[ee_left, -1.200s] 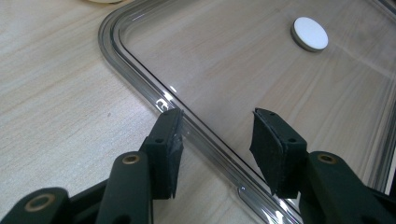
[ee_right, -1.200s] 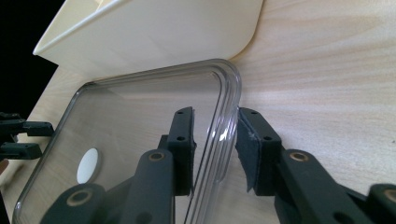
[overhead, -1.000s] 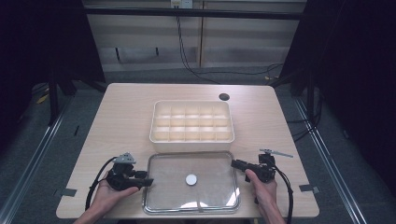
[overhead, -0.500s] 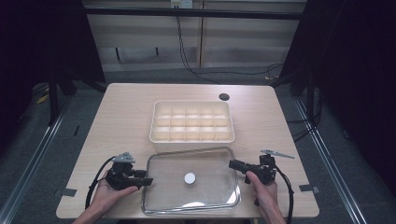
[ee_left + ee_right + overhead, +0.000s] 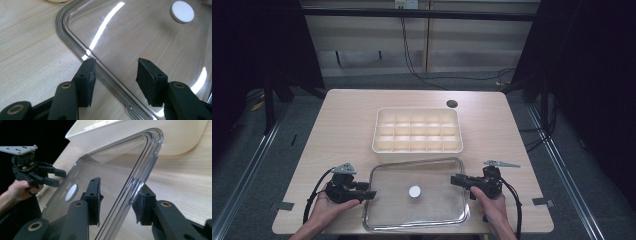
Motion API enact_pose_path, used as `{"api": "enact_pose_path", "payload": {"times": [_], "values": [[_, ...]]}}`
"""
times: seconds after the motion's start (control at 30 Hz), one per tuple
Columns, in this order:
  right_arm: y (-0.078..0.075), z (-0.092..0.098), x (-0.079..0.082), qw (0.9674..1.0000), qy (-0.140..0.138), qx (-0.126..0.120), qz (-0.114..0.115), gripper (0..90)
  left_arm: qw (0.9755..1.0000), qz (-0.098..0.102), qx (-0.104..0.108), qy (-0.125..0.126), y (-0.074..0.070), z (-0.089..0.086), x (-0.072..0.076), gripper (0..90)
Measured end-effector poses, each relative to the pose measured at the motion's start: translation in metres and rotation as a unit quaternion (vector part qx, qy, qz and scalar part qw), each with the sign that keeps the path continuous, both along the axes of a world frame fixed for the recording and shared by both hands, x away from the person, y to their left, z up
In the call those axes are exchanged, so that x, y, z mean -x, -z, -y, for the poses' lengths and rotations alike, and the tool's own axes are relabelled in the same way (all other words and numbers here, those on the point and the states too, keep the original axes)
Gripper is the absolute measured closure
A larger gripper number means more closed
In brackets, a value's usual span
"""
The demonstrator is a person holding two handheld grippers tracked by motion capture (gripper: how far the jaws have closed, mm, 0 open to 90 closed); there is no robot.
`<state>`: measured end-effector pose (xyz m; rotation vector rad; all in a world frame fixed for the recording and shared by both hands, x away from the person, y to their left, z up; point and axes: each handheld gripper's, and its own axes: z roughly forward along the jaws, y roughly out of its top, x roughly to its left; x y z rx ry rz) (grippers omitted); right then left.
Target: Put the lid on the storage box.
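Observation:
A clear lid (image 5: 432, 205) with a white knob (image 5: 414, 191) lies on the table in front of a cream compartment tray (image 5: 417, 130). My left gripper (image 5: 368, 194) is at the lid's left edge. In the left gripper view it (image 5: 116, 75) is open, and the lid's rim (image 5: 100, 67) runs between the jaws near the left pad. My right gripper (image 5: 457, 180) is at the lid's right edge. It (image 5: 119, 201) is also open, and the rim (image 5: 140, 177) rests against its right pad. The other gripper (image 5: 53, 177) shows across the lid.
The wooden table (image 5: 342, 125) has a small round black hole (image 5: 452, 104) behind the tray. Cables trail from both grippers toward the front edge. The floor drops away dark on both sides of the table.
My right gripper has slid left, so its jaws now reach over the lid's right rim. The left gripper has barely shifted. The lid stays in about the same place.

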<state>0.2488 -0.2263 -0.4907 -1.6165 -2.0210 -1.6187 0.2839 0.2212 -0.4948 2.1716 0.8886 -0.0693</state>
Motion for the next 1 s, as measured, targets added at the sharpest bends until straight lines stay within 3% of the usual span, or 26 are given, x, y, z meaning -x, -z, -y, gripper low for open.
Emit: {"api": "enact_pose_path", "payload": {"times": [0.07,0.3,0.33,0.57,0.83,0.87,1.0], "values": [[-0.002,0.003,0.002,0.9998,0.0,-0.021,0.002,67.7,1.0,0.002,0.0,0.001,0.0,0.001,0.0,48.0],[-0.008,0.003,0.007,0.999,-0.013,-0.031,0.028,71.1,0.9999,0.011,0.002,-0.011,0.001,-0.002,-0.001,37.6],[-0.009,0.004,0.007,0.9988,-0.012,-0.034,0.033,72.0,0.9998,0.003,0.016,-0.013,0.002,-0.003,-0.002,34.4],[-0.014,0.003,0.008,0.9986,-0.015,-0.031,0.041,72.4,0.9989,-0.014,0.037,-0.023,0.003,-0.004,-0.003,28.2],[-0.015,0.002,0.007,0.9993,-0.01,-0.019,0.031,71.6,0.9979,-0.03,0.054,-0.019,0.004,-0.004,-0.006,38.5],[-0.014,0.003,0.005,0.9998,-0.011,-0.008,0.015,70.1,0.9979,-0.031,0.052,-0.02,0.004,-0.003,-0.006,39.6],[-0.012,0.0,0.0,1.0,0.003,0.007,0.002,68.3,0.9981,-0.029,0.052,-0.016,0.002,-0.004,-0.006,42.1]]}}
